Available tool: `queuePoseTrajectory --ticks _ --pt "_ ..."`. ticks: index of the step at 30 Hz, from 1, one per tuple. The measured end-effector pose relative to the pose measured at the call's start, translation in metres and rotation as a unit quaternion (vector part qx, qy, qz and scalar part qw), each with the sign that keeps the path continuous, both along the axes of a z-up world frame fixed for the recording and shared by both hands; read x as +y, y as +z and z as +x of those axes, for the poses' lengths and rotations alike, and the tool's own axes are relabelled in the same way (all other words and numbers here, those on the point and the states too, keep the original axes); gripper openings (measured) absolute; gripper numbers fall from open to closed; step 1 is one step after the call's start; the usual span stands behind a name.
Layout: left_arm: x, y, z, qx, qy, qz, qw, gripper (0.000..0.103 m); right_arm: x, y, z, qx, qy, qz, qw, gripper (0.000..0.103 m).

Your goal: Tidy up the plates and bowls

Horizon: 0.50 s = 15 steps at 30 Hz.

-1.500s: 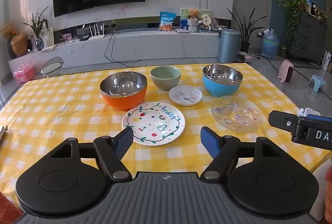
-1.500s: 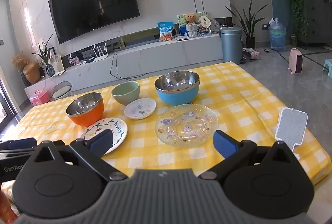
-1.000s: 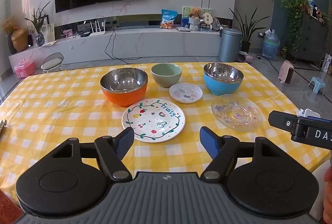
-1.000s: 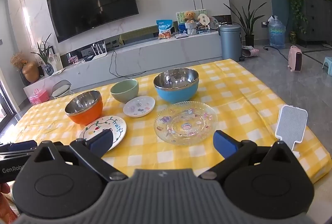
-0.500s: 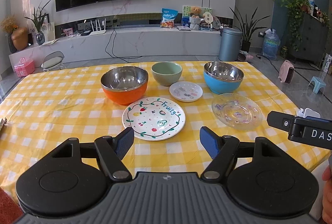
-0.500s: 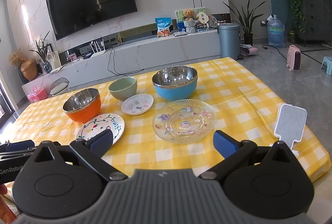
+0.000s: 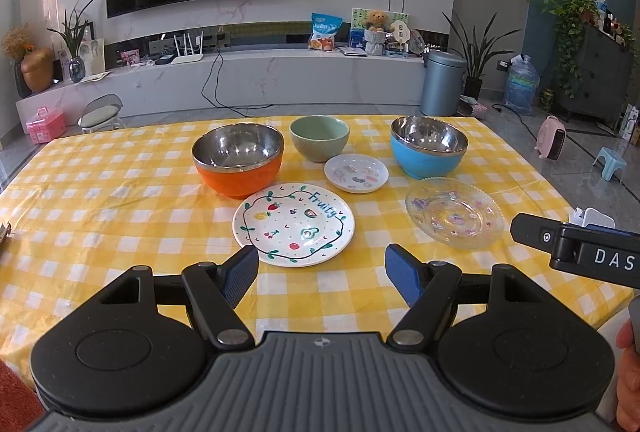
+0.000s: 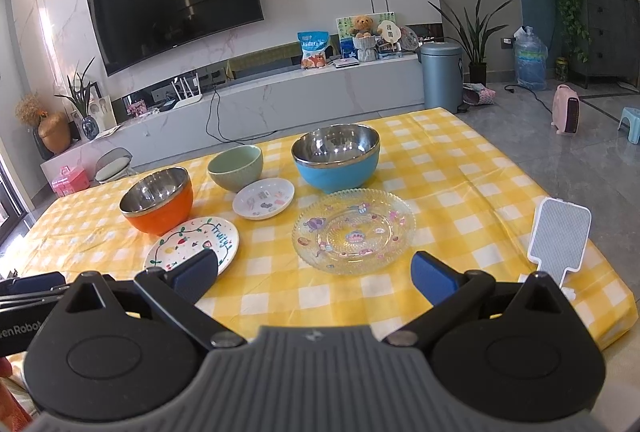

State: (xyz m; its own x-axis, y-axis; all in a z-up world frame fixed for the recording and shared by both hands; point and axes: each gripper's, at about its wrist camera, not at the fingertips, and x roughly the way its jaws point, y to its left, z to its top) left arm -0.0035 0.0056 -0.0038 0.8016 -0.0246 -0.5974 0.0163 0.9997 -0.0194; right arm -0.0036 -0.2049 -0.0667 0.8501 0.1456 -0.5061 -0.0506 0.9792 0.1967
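almost nothing has changed over the last second and a half: both views have only drifted a touch, the dishes sit a bit lower and nearer in frame, and no dish has moved. left gripper (image 7: 321, 272) hangs over the near edge of the counter (image 7: 100, 200), jaws spread wide and empty, lined up with the fruit plate (image 7: 294, 224), which lies flat just beyond its fingertips. right gripper (image 8: 314, 272) is also spread and empty, pointed at the glass plate (image 8: 354, 232), which sits flat just ahead of it. behind the fruit plate and touching or nearly touching its rim is the orange bowl (image 7: 239, 159); the green bowl (image 7: 319, 138) stands at the back centre, the small plate (image 7: 356, 173) right in front of it, and the blue bowl (image 7: 429, 147) at back right, close behind the glass plate. all upright, nothing stacked. a white paddle-shaped thing (image 8: 559, 234) lies near the counter's right edge, apart from the dishes. meaning for the task: sorting hasn't started, this reads as the approach or settling step, each gripper picking its first target. likely next is closing on a plate rim; flat plates give little edge to pinch, and the glass one looks slippery, so a low angled entry seems needed.
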Motion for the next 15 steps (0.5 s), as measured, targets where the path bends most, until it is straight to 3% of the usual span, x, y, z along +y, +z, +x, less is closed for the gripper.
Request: queuePoseTrajectory --ticks 15 --pt "-0.0011 -0.0004 -0.0002 0.0 0.0 0.002 1.0 0.085 -0.0008 -0.0018 0.0005 0.004 -0.002 0.005 1.0 0.101"
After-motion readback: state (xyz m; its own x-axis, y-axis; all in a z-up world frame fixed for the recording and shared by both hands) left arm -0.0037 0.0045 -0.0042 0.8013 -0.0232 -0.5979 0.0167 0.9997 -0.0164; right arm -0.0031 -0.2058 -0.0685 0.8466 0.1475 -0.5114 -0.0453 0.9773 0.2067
